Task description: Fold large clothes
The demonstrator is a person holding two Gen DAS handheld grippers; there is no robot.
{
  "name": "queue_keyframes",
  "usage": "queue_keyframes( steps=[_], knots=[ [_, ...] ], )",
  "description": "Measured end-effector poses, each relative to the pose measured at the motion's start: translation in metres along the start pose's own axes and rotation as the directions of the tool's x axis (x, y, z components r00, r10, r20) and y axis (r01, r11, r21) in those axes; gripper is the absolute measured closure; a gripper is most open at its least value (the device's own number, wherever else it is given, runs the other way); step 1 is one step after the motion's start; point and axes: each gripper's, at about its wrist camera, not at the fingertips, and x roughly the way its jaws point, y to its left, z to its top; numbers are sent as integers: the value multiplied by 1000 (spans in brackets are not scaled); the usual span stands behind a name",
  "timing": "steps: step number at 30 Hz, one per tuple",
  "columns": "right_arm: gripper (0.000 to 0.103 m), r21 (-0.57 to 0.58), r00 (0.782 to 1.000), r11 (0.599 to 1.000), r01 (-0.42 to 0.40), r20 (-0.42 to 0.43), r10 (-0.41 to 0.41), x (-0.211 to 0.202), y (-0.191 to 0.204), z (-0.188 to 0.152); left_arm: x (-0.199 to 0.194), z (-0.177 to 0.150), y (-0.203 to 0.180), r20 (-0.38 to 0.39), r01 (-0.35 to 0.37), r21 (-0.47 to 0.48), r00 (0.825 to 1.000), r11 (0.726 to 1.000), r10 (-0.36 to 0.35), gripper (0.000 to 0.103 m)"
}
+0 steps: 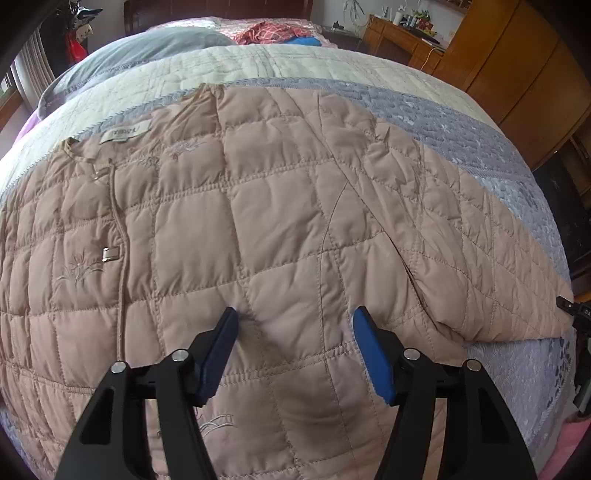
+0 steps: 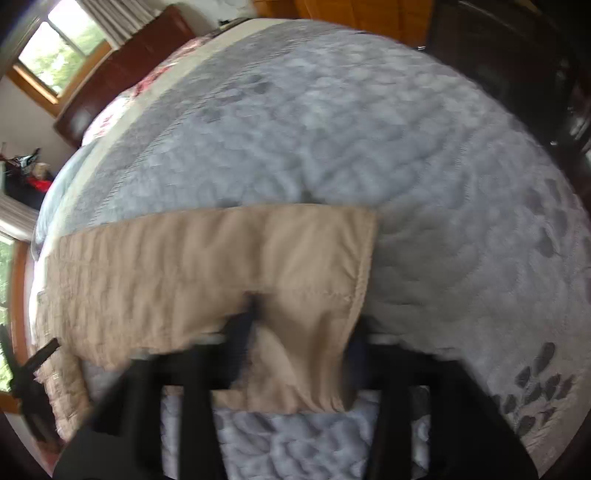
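Observation:
A beige quilted jacket (image 1: 258, 221) lies spread flat on the bed, collar and label at the upper left, one sleeve (image 1: 461, 229) stretched to the right. My left gripper (image 1: 295, 321) is open just above the jacket's body, holding nothing. In the right wrist view, which is blurred, the sleeve's cuff end (image 2: 221, 266) lies across the grey bedspread. My right gripper (image 2: 303, 332) is over the cuff with its jaws apart and cloth lying between them.
The bed (image 1: 424, 107) has a grey and cream quilted cover. Red and blue clothes (image 1: 273, 33) lie at its far end. A wooden desk and wardrobe (image 1: 498, 55) stand to the right. A window (image 2: 59, 48) and dark headboard are beyond.

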Motion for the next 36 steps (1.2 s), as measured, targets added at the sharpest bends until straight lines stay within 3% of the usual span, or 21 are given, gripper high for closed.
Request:
queue_keyframes(
  steps=[2,5,7,9,10,12,14,18,21,25,29,33,36],
  knots=[
    [96,-19,997,997,-77,21,78,-9,11,-3,-2,-2,1,9,6,0,1000,1000,-6,46],
    [96,-83,991,991,-103,83,109,-22,28,-9,-4,-6,8,18,38,-6,999,999,-38,49],
    [97,-83,996,996,-43,72,49,-11,32,-9,-2,-7,12,28,62,-16,998,998,-62,49],
    [98,-58,996,994,88,27,-86,11,29,-8,0,-8,16,41,87,-33,995,996,-86,49],
    [98,-47,995,994,98,20,-97,17,28,-8,-1,-9,17,48,96,-35,994,995,-94,49],
    [99,-26,996,996,80,48,-78,8,30,-6,-4,-12,19,47,103,-25,994,994,-102,49],
    [99,-35,996,999,-7,88,10,-9,45,-8,-14,-18,28,42,122,-27,992,992,-120,49],
    [99,-191,981,977,-99,145,128,-41,117,-16,-38,-26,54,82,118,-30,990,993,-115,49],
    [99,-316,975,933,-169,82,205,-35,185,-26,-51,-33,76,96,102,-45,991,994,-97,49],
    [99,-448,972,868,-214,-9,235,0,282,-40,-60,-38,104,113,51,-79,993,996,-42,48],
    [99,-508,957,812,-286,-114,266,27,351,-65,-66,-45,124,122,38,-110,992,993,-25,46],
    [99,-529,951,790,-309,-179,253,66,402,-75,-66,-48,130,125,28,-105,992,994,-15,46],
    [93,-536,954,790,-298,-202,223,88,410,-85,-61,-49,133,116,39,-112,993,993,-25,46]
  ],
)
